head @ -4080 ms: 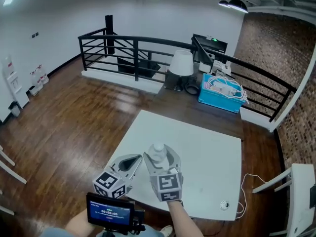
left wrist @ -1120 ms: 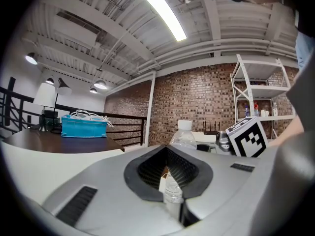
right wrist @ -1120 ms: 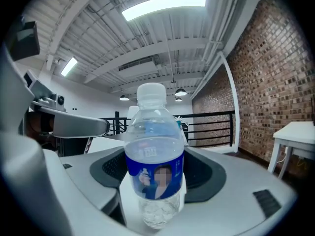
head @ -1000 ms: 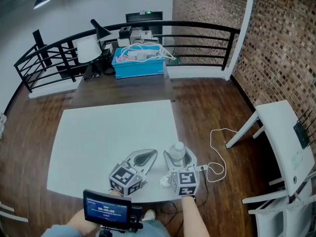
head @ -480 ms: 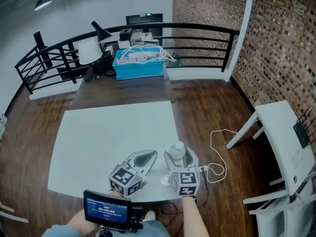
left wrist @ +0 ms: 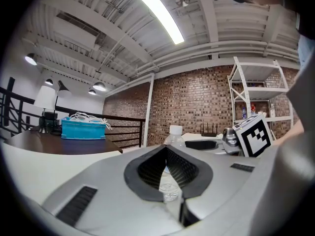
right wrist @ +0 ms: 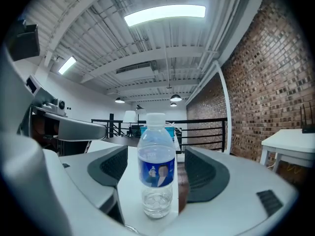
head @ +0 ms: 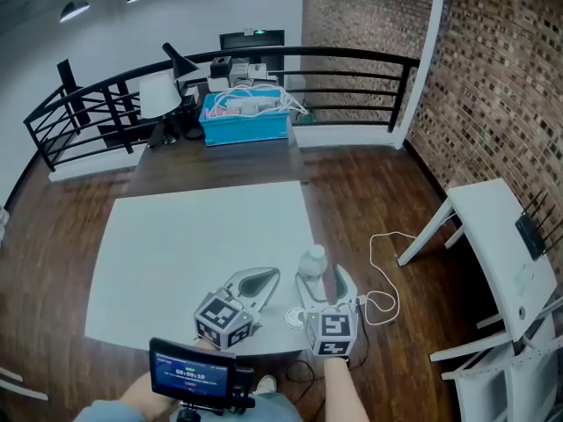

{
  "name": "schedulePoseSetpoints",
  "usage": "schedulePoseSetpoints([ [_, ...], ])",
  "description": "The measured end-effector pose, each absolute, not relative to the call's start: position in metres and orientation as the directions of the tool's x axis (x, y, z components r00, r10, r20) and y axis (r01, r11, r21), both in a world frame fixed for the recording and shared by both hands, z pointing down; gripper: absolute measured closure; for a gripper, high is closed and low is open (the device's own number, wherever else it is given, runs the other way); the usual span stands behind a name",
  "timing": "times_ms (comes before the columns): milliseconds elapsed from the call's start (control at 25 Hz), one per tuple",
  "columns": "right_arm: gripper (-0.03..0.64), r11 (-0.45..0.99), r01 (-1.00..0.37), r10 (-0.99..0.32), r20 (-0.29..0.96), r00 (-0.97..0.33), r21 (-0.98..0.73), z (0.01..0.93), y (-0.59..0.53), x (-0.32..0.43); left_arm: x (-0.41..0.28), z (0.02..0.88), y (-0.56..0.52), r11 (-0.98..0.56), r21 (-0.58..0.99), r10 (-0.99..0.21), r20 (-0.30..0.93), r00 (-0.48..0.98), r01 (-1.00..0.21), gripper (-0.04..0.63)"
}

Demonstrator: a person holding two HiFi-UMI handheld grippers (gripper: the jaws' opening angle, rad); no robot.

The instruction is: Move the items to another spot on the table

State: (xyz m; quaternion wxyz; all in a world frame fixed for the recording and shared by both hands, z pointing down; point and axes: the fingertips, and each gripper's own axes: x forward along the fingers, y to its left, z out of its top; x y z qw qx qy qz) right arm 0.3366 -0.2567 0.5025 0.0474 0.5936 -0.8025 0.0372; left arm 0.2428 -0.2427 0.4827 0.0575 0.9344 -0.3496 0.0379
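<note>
A clear water bottle point(head: 312, 263) with a white cap and blue label stands upright on the white table point(head: 193, 236), close to its right edge. My right gripper point(head: 324, 281) is open. Its jaws have just been opening, and the bottle point(right wrist: 157, 171) stands between them with a gap on each side. My left gripper point(head: 266, 276) hovers just left of the bottle, shut with nothing in it. In the left gripper view the closed tips point(left wrist: 165, 149) partly hide the bottle point(left wrist: 175, 130) behind them.
A small coiled thing point(head: 293, 318) lies on the table by the right gripper. A dark table point(head: 220, 161) beyond carries a blue bin point(head: 244, 115) of cables and a lamp point(head: 158, 90). A cable point(head: 383, 262) trails on the floor beside a white table point(head: 506, 253).
The right jaws have spread wider off the bottle and the gripper has drawn back a little toward me. The bottle stays upright on the table. The left gripper has not moved.
</note>
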Motion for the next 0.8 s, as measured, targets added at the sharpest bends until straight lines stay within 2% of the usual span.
schedulePoseSetpoints([
  [480,0.31,0.352,-0.934,-0.936,0.05,-0.349,0.061,0.464,-0.214,0.296,0.225,0.473,-0.22,-0.757,0.088,-0.643,0.077,0.762,-0.648,0.584],
  [640,0.379,0.401,-0.914,-0.915,0.059,-0.398,0.054,0.453,-0.206,0.269,0.211,0.466,-0.216,-0.749,0.081,-0.652,0.087,0.753,-0.658,0.584],
  [800,0.419,0.446,-0.894,-0.895,0.056,-0.443,0.049,0.448,-0.206,0.24,0.189,0.463,-0.213,-0.731,0.073,-0.674,0.084,0.734,-0.679,0.584],
])
